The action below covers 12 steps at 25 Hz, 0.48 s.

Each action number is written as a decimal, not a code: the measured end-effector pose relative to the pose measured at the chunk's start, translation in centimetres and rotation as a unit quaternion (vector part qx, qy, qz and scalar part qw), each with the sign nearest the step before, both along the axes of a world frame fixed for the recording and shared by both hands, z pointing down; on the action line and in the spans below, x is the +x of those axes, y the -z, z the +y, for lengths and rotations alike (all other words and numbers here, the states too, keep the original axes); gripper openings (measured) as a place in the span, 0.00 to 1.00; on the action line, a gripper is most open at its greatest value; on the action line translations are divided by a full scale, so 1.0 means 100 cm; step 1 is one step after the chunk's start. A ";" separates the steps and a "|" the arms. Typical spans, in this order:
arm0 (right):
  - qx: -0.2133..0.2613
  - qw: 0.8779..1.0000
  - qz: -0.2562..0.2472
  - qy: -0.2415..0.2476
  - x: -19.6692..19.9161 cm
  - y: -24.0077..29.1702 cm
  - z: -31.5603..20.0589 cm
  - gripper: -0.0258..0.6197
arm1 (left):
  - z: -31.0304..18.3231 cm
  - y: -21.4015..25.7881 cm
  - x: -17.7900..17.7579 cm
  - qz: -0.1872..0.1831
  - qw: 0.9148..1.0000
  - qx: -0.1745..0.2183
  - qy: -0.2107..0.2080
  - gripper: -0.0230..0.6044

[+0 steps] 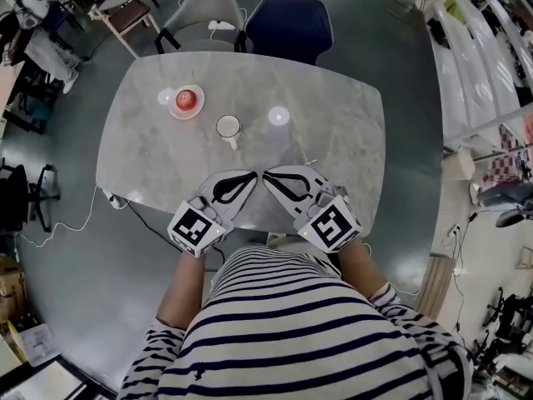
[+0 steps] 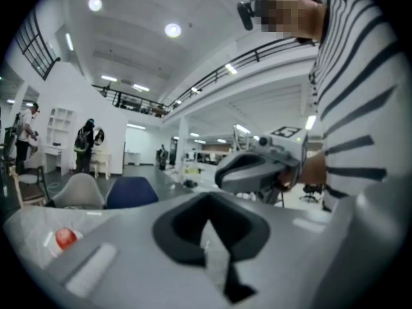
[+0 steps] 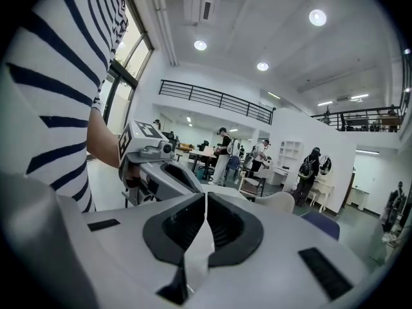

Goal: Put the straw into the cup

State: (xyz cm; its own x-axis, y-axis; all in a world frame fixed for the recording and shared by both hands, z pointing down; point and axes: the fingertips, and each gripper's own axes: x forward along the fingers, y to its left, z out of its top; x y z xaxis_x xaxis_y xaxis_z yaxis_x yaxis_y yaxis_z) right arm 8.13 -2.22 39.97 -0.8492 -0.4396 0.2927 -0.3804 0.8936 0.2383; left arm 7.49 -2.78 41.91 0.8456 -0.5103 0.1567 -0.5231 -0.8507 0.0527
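A white cup (image 1: 227, 127) with a handle stands upright near the middle of the marble table (image 1: 350, 132). I cannot make out a straw in any view. Both grippers hover low over the table's near edge, with their tips almost touching each other. My left gripper (image 1: 253, 174) is shut and nothing shows between its jaws (image 2: 209, 223). My right gripper (image 1: 267, 174) is also shut and empty (image 3: 205, 203). Each gripper shows in the other's view: the right gripper (image 2: 257, 166) and the left gripper (image 3: 161, 172). The cup stands well beyond both tips.
A red thing on a pink plate (image 1: 186, 100) sits at the table's far left, the red thing (image 2: 64, 238) also showing in the left gripper view. A grey chair (image 1: 204, 15) and a blue chair (image 1: 287, 23) stand behind the table. People stand far back in the hall.
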 end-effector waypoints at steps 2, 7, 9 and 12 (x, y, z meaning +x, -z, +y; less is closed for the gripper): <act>0.003 1.000 -0.006 0.000 -0.006 -0.001 -0.010 0.05 | -0.008 -0.001 -0.005 -0.004 1.000 0.001 -0.003 0.05; -0.002 1.000 0.004 -0.028 -0.016 0.001 -0.034 0.05 | -0.034 0.002 -0.022 -0.002 1.000 0.004 -0.019 0.05; -0.004 0.999 0.011 -0.037 -0.025 0.001 -0.043 0.05 | -0.045 0.004 -0.029 0.000 0.999 0.006 -0.034 0.05; 0.005 0.998 0.020 -0.055 -0.042 0.004 -0.058 0.05 | -0.061 0.004 -0.041 0.000 0.998 0.006 -0.066 0.05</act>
